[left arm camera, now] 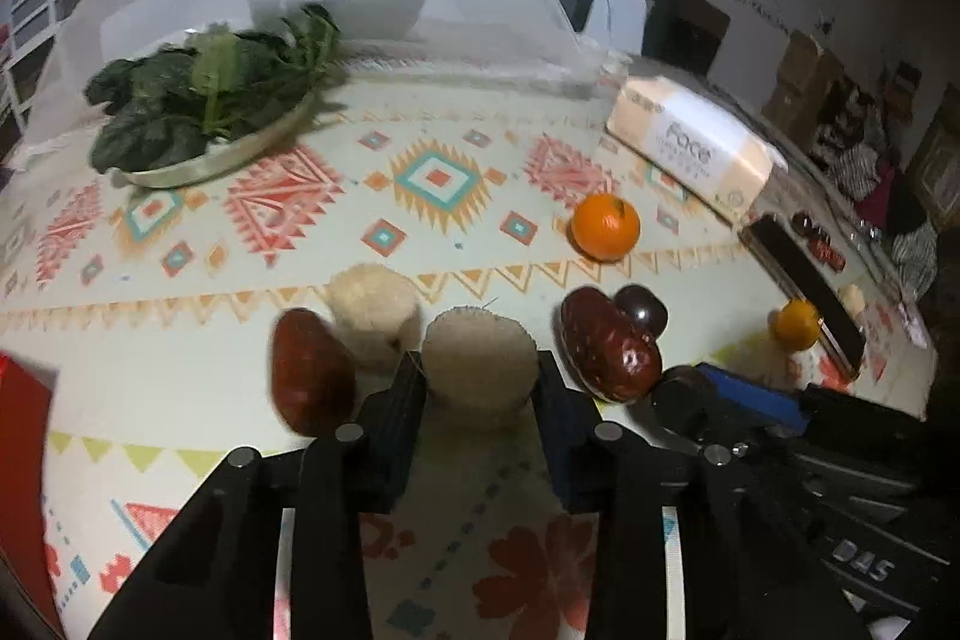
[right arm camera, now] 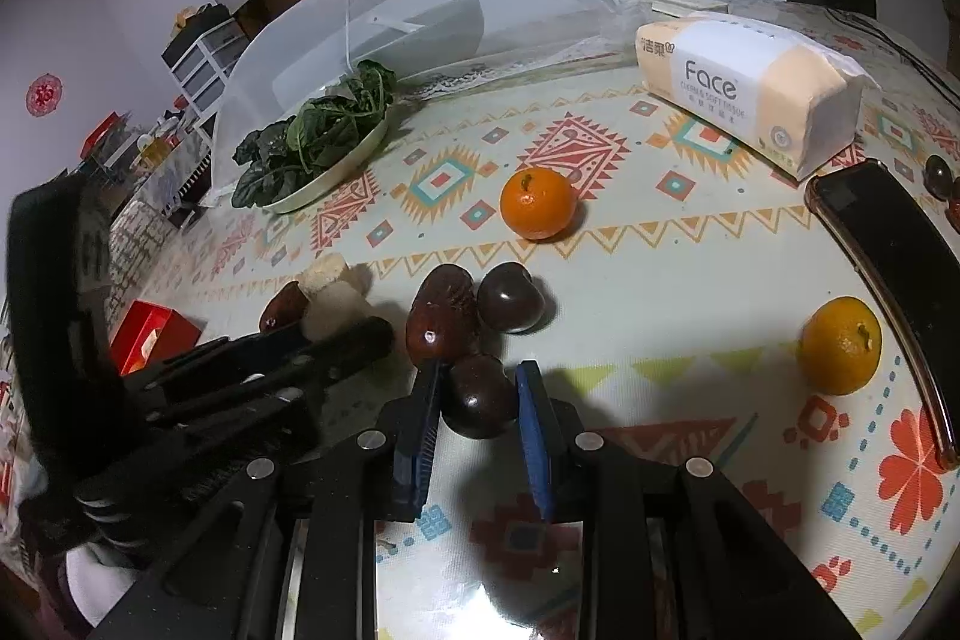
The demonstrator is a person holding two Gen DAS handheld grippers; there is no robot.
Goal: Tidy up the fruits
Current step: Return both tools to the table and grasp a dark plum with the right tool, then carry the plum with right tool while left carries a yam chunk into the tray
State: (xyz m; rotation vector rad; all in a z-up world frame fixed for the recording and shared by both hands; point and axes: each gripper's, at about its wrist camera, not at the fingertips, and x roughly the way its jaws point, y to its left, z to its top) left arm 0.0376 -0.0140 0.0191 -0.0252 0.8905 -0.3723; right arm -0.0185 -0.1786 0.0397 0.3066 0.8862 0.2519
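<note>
My left gripper (left arm camera: 480, 376) is shut on a beige fuzzy round piece (left arm camera: 480, 361) just above the patterned tablecloth. A second beige piece (left arm camera: 373, 316) and a red date (left arm camera: 309, 370) lie to its left, another red date (left arm camera: 609, 349) and a dark chestnut (left arm camera: 642, 310) to its right. My right gripper (right arm camera: 480, 394) is shut on a dark chestnut (right arm camera: 479, 396). Just beyond it lie a red date (right arm camera: 441, 319) and another chestnut (right arm camera: 510, 304). One orange (right arm camera: 537, 203) sits farther back, a second orange (right arm camera: 841, 345) at the right.
A plate of leafy greens (right arm camera: 312, 154) sits under a mesh food cover (right arm camera: 420, 16) at the back left. A tissue pack (right arm camera: 750, 91) lies back right, a dark phone (right arm camera: 888, 274) along the right edge, a red box (right arm camera: 153, 337) at the left.
</note>
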